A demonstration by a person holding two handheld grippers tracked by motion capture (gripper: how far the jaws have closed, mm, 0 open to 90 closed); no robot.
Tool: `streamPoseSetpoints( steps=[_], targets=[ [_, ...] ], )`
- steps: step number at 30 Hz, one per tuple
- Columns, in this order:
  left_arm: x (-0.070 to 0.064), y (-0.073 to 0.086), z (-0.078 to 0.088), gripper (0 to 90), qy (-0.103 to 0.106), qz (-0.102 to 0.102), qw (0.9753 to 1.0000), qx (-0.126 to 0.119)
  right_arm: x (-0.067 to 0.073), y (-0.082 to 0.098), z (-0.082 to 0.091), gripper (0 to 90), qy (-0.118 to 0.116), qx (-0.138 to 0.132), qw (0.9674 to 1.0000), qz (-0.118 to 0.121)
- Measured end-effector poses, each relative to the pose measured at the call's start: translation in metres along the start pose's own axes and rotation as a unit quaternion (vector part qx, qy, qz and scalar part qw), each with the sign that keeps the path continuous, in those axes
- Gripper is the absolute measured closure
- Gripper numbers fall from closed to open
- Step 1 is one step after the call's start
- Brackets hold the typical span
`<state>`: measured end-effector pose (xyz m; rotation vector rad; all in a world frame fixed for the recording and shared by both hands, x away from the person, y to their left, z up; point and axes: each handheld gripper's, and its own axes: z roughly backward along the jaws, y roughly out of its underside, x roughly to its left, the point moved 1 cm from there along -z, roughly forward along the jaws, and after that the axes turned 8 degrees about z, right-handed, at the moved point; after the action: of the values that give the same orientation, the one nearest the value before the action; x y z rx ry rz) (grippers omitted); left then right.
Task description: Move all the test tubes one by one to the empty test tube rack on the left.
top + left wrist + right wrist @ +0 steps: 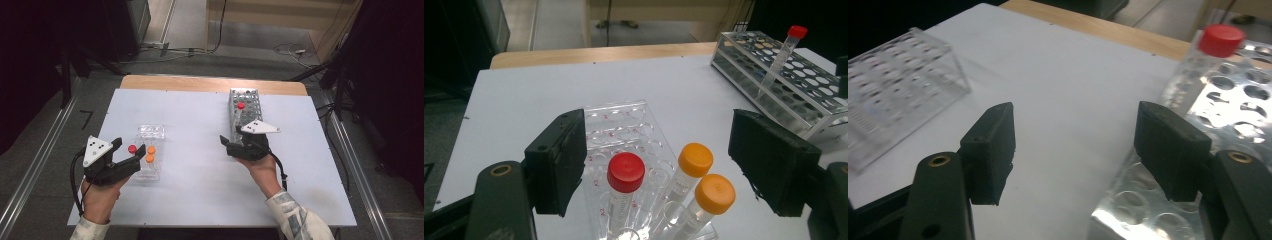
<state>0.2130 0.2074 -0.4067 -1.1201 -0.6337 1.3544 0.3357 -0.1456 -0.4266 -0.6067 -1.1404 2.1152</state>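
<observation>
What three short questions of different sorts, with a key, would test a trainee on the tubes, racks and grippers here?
1. How many capped tubes stand in the clear plastic rack?
2. True or false: the left gripper is clamped on the red-capped tube.
3. Which rack is nearer the right gripper: A clear plastic, B metal rack?

Key: 1. Three: one red-capped, two orange-capped tubes. 2. False; its jaws stand open. 3. B.

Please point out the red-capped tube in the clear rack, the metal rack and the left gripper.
red-capped tube (625, 171): left gripper view, on its cap.
metal rack (248, 95): high view, perforated top.
left gripper (131, 148): high view, between its fingertips.
</observation>
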Motion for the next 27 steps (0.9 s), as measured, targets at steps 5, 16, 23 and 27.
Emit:
streamPoseSetpoints(
  steps=[5, 16, 23, 27],
  targets=[
    [-0.001, 0.000, 0.001, 23.7, 0.002, 0.000, 1.0000, -0.004, -0.022, -0.001, -0.010, 35.5, 0.037, 0.001, 0.9990, -0.024],
    [0.000, 0.000, 0.002, 23.9, 0.002, -0.002, 1.0000, -0.006, -0.050, -0.015, -0.038, 49.1, 0.080, 0.037, 0.9950, -0.048],
    [-0.001, 0.000, 0.002, 24.0, 0.002, -0.003, 1.0000, -0.007, -0.057, -0.019, -0.052, 54.3, 0.087, 0.065, 0.9915, -0.072],
    [-0.001, 0.000, 0.002, 24.3, 0.001, -0.005, 0.9999, -0.009, -0.059, -0.021, -0.057, 56.9, 0.093, 0.073, 0.9901, -0.076]
  ],
)
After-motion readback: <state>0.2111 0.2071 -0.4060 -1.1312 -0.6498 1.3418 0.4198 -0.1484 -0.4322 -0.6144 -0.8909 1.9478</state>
